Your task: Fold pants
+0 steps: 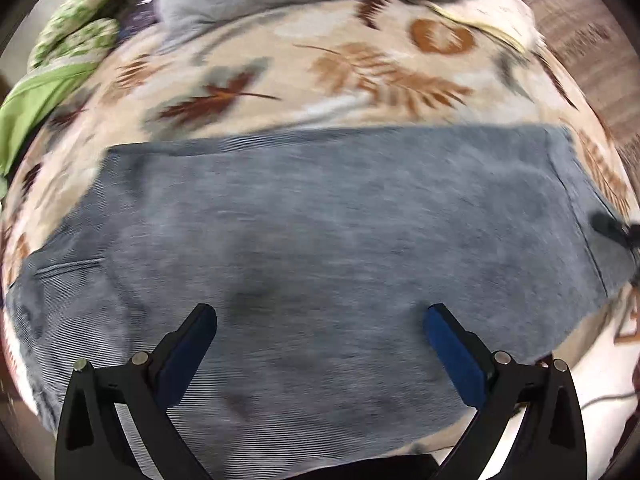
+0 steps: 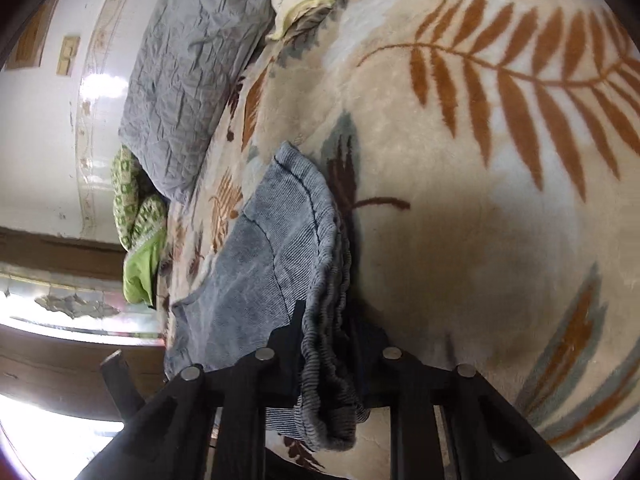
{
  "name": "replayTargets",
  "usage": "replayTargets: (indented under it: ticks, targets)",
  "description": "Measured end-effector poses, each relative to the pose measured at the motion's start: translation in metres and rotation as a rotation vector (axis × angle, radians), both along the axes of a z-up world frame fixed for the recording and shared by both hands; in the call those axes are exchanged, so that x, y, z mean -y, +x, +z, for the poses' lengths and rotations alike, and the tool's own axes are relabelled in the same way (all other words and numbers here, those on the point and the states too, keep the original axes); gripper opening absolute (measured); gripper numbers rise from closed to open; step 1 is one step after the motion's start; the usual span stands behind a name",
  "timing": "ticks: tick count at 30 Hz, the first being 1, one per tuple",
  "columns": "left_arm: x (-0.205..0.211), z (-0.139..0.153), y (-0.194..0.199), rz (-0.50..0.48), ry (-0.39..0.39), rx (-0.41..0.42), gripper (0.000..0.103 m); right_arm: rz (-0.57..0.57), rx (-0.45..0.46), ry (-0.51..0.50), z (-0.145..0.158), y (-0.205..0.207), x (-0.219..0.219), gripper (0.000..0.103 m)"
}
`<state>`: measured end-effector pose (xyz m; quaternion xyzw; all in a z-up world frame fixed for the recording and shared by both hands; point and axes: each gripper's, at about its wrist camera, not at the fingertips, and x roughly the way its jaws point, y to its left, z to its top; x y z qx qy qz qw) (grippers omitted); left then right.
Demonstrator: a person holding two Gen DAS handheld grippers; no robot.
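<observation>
L tongs (image 1: 320, 340) spread wide, nothing between, hovering over grey corduroy pants (image 1: 320, 232) flat on leaf-print blanket (image 1: 280, 76) ahead, R tongs (image 2: 330, 332) clamped on bunched pants edge, grey pillow (image 2: 192, 64) far L beyond them

The pants (image 1: 320, 232) are blue-grey corduroy, laid flat in a broad folded band across the leaf-patterned blanket (image 1: 280, 64) on the bed. One bunched, layered edge is pinched between the closed fingers of the right gripper (image 2: 328, 364).
</observation>
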<state>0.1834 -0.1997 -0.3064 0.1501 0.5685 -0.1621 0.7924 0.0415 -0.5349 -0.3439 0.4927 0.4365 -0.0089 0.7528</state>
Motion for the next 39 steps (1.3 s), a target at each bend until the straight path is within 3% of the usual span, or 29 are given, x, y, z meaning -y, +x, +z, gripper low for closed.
replayTargets:
  ticks: [5, 11, 15, 19, 22, 25, 27, 28, 30, 34, 39]
  targets:
    - [-0.021, -0.001, 0.013, 0.056, 0.027, -0.039, 0.103, 0.027, 0.063, -0.077, 0.036, 0.007, -0.022, 0.017]
    - [-0.056, 0.015, 0.020, 0.105, -0.045, -0.034, 0.103, 0.111, 0.127, -0.188, 0.088, 0.027, -0.072, 0.017]
    - [-0.091, 0.030, 0.033, 0.138, -0.093, -0.010, 0.103, 0.187, 0.155, -0.224, 0.105, 0.042, -0.118, 0.017]
    - [-0.110, 0.033, 0.036, 0.193, -0.123, 0.018, 0.103, 0.263, 0.143, -0.220, 0.096, 0.060, -0.167, 0.017]
    - [-0.143, 0.036, 0.039, 0.242, -0.143, 0.026, 0.103, 0.327, 0.085, -0.210, 0.074, 0.080, -0.203, 0.017]
    - [-0.167, 0.033, 0.040, 0.277, -0.148, 0.022, 0.103, 0.398, -0.023, -0.164, 0.042, 0.103, -0.234, 0.023]
    - [-0.179, 0.029, 0.040, 0.301, -0.154, 0.015, 0.103, 0.429, -0.050, -0.147, 0.025, 0.113, -0.246, 0.037]
    - [-0.182, 0.028, 0.040, 0.305, -0.160, 0.010, 0.103, 0.436, -0.042, -0.117, 0.020, 0.115, -0.249, 0.039]
    - [-0.185, 0.025, 0.039, 0.299, -0.164, -0.004, 0.103, 0.426, -0.011, -0.054, 0.018, 0.116, -0.249, 0.061]
    - [-0.169, 0.026, 0.032, 0.253, -0.162, 0.008, 0.103, 0.375, 0.102, -0.019, 0.035, 0.107, -0.232, 0.063]
    - [-0.124, 0.030, 0.016, 0.127, -0.197, 0.026, 0.103, 0.257, 0.115, -0.093, 0.042, 0.102, -0.194, 0.062]
